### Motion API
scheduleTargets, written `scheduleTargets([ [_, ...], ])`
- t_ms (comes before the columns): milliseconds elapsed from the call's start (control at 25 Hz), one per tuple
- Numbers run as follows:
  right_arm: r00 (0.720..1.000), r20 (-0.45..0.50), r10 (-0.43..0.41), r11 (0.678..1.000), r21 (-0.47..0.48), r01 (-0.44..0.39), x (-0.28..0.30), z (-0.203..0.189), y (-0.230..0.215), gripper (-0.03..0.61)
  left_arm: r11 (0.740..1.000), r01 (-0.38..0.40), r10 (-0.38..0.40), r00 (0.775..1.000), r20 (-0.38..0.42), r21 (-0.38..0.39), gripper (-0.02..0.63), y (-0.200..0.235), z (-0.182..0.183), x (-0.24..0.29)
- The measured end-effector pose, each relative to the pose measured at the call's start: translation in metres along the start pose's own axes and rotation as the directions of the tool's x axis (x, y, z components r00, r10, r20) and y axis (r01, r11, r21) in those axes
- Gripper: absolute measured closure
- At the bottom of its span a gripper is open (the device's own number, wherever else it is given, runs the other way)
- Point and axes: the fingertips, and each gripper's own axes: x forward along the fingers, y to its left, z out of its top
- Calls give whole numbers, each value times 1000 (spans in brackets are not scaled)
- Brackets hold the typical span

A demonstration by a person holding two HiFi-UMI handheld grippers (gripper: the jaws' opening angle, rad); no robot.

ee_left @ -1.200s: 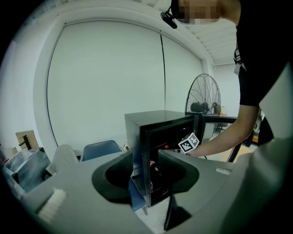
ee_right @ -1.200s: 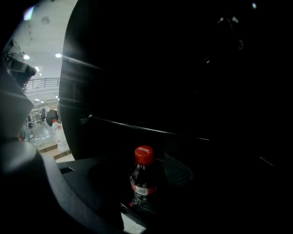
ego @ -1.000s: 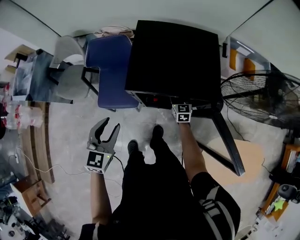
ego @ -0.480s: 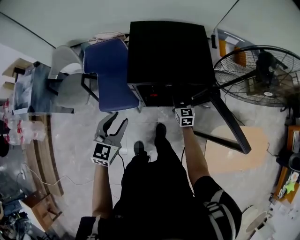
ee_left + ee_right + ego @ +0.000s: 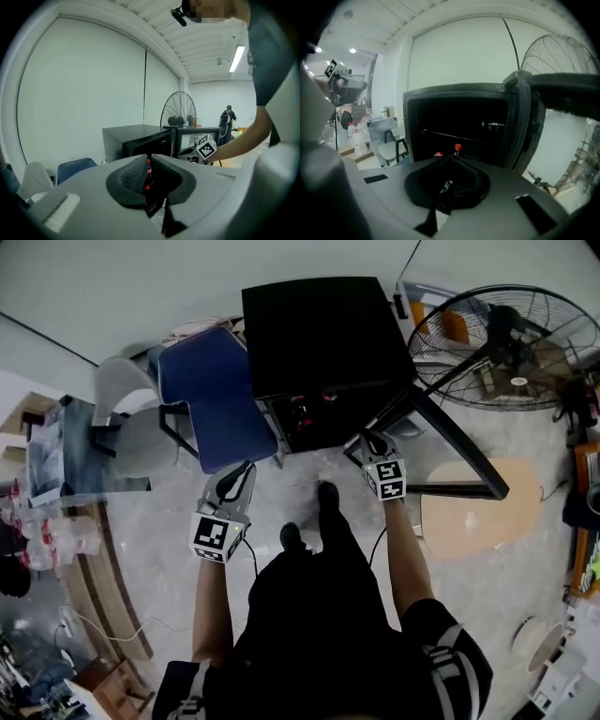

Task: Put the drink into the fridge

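Note:
The black fridge [image 5: 319,334] stands on the floor with its door [image 5: 450,442] swung open to the right. Red-capped drink bottles [image 5: 300,409] stand inside it; in the right gripper view their caps [image 5: 458,148] show just beyond the jaws. My right gripper [image 5: 372,442] is shut and empty at the fridge's open front. My left gripper [image 5: 234,486] hangs lower left of the fridge, its jaws closing to a narrow slit with nothing between them. Through that slit, in the left gripper view, a dark bottle [image 5: 148,169] shows far off inside the fridge [image 5: 136,140].
A blue chair [image 5: 211,390] stands right next to the fridge's left side, with a grey chair [image 5: 127,418] beyond it. A large floor fan [image 5: 497,334] is at the upper right. A tan board [image 5: 478,512] lies on the floor under the open door.
Both grippers' jaws have closed from wide open. The left gripper has moved up towards the fridge. The right gripper has drawn slightly back and right from the fridge opening.

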Motion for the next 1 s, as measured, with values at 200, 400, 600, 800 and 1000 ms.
scheduleTargets([
  [200,998,-46,-39,996,-80,36,-28,-5,12,577,999,34,-35,999,11,22,612,4,0,-7],
  [400,997,-31,-65,995,-77,63,-51,-6,22,577,996,69,-70,997,17,47,612,1,-2,-17],
  [600,996,18,-82,996,-25,82,-73,3,36,577,994,95,-96,995,25,49,614,-3,-9,-30],
  [800,993,42,-115,993,-21,116,-94,10,46,577,993,112,-113,993,29,38,614,-7,-13,-38],
  [1000,991,58,-119,992,-30,121,-111,14,61,577,992,121,-122,992,30,48,614,-9,-17,-47],
])
